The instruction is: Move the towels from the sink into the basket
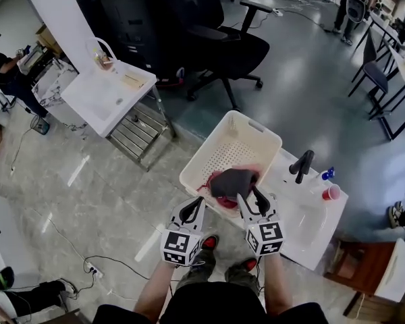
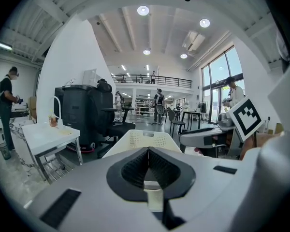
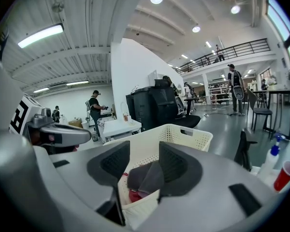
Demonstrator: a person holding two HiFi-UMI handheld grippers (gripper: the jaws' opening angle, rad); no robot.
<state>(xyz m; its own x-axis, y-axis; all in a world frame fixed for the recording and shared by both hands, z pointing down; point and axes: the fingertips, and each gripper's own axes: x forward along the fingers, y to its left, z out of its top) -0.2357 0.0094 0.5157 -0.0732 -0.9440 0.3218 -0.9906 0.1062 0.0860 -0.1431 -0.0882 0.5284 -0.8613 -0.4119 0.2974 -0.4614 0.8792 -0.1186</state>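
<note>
A white perforated basket (image 1: 256, 137) stands just left of the white sink (image 1: 304, 225). In its near end lies a dark grey towel (image 1: 233, 181) on top of a red towel (image 1: 228, 202). My right gripper (image 1: 252, 199) hangs open over the basket's near rim. In the right gripper view the grey towel (image 3: 145, 175) and the red towel (image 3: 134, 195) show in the gap between the spread jaws of the right gripper (image 3: 144, 161), which grip nothing. My left gripper (image 1: 192, 211) is just outside the near rim; the left gripper (image 2: 148, 151) is shut and empty, its pads meeting.
A black faucet (image 1: 302, 165), a spray bottle (image 1: 326, 174) and a red cup (image 1: 331, 193) stand on the sink's far side. A black office chair (image 1: 236, 46) is beyond the basket. A second white sink stand (image 1: 108, 90) is at left. Cables (image 1: 101, 265) cross the floor.
</note>
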